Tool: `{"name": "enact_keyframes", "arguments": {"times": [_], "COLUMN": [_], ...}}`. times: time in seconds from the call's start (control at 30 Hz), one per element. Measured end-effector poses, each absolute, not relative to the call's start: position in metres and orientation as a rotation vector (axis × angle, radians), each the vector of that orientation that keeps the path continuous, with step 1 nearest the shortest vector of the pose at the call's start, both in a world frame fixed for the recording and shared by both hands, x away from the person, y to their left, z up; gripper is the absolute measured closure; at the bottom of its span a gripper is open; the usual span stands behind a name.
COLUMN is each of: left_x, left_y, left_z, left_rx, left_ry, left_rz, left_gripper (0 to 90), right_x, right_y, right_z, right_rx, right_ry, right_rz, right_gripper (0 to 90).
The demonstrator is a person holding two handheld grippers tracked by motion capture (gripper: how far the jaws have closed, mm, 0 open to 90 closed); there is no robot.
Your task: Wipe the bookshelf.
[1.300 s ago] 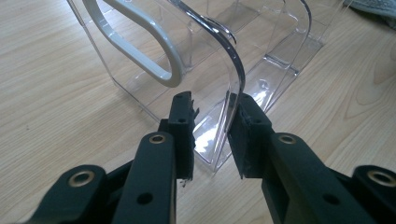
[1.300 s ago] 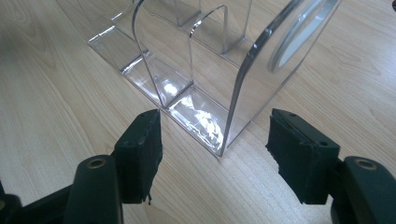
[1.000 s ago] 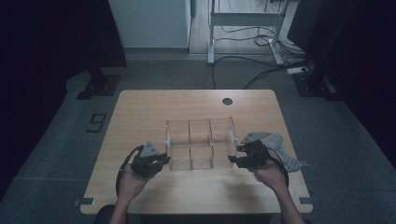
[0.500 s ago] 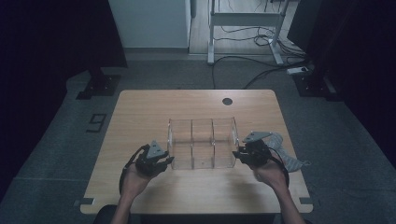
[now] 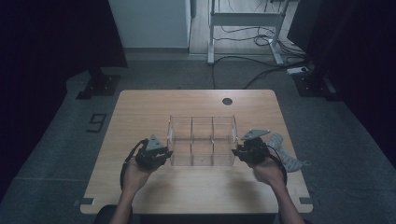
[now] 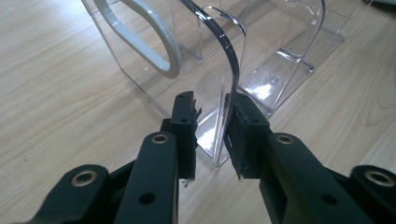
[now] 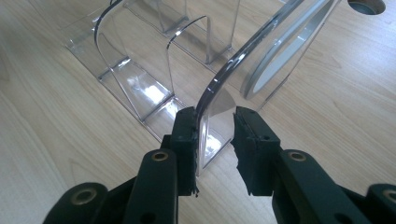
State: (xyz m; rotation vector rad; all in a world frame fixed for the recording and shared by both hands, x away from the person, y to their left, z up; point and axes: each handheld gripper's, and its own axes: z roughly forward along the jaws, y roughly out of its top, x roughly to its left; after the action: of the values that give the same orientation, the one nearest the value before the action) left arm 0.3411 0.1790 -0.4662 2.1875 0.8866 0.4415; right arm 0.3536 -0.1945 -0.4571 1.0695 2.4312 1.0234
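Straddling the clear organizer's (image 5: pixel 201 140) end walls, both hand-held grippers, left (image 6: pixel 211 133) and right (image 7: pixel 215 140), sit slightly open, unclamped, on the bench (image 5: pixel 140 112).

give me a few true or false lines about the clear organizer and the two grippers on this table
1. The clear acrylic organizer stands on the wooden table. True.
2. The left gripper has its jaws on either side of an end wall of the organizer. True.
3. The right gripper is lifted high above the organizer. False: its jaws straddle the organizer's other end wall at table level.
4. The organizer's compartments are packed with objects. False: they look empty.
5. A grey cloth lies on the table beside the person's right hand. True.
6. The round hole in the tabletop is under the organizer. False: it lies beyond it, uncovered.
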Motion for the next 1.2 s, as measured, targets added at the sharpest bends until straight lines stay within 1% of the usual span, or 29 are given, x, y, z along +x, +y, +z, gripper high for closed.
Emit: {"name": "enact_keyframes", "arguments": {"times": [0.2,0.73,0.97,1.0,1.03,1.07,1.1,1.13,1.2], "left_x": [0.353,0.39,0.393,0.393,0.393,0.391,0.391,0.389,0.388], "left_y": [0.178,0.18,0.179,0.179,0.179,0.18,0.18,0.181,0.182], "left_z": [-0.465,-0.467,-0.466,-0.466,-0.466,-0.466,-0.466,-0.465,-0.464], "left_rx": [2.199,2.145,2.153,2.153,2.153,2.152,2.152,2.141,2.14], "left_ry": [0.871,0.95,0.958,0.961,0.961,0.96,0.96,0.952,0.945], "left_rz": [0.438,0.381,0.382,0.389,0.389,0.396,0.396,0.376,0.382], "left_gripper": [70.9,71.6,70.8,69.6,67.0,64.1,61.0,58.2,52.6], "right_x": [0.364,0.39,0.395,0.394,0.394,0.394,0.394,0.393,0.391], "right_y": [-0.196,-0.193,-0.193,-0.193,-0.193,-0.195,-0.195,-0.196,-0.198], "right_z": [-0.458,-0.458,-0.458,-0.458,-0.458,-0.457,-0.457,-0.457,-0.456], "right_rx": [1.099,1.121,1.135,1.13,1.13,1.124,1.124,1.119,1.108], "right_ry": [2.419,2.402,2.4,2.399,2.399,2.4,2.4,2.398,2.406], "right_rz": [1.035,1.039,1.04,1.036,1.036,1.04,1.04,1.05,1.065], "right_gripper": [69.1,68.0,67.8,66.4,66.4,63.0,63.0,56.0,46.7]}}
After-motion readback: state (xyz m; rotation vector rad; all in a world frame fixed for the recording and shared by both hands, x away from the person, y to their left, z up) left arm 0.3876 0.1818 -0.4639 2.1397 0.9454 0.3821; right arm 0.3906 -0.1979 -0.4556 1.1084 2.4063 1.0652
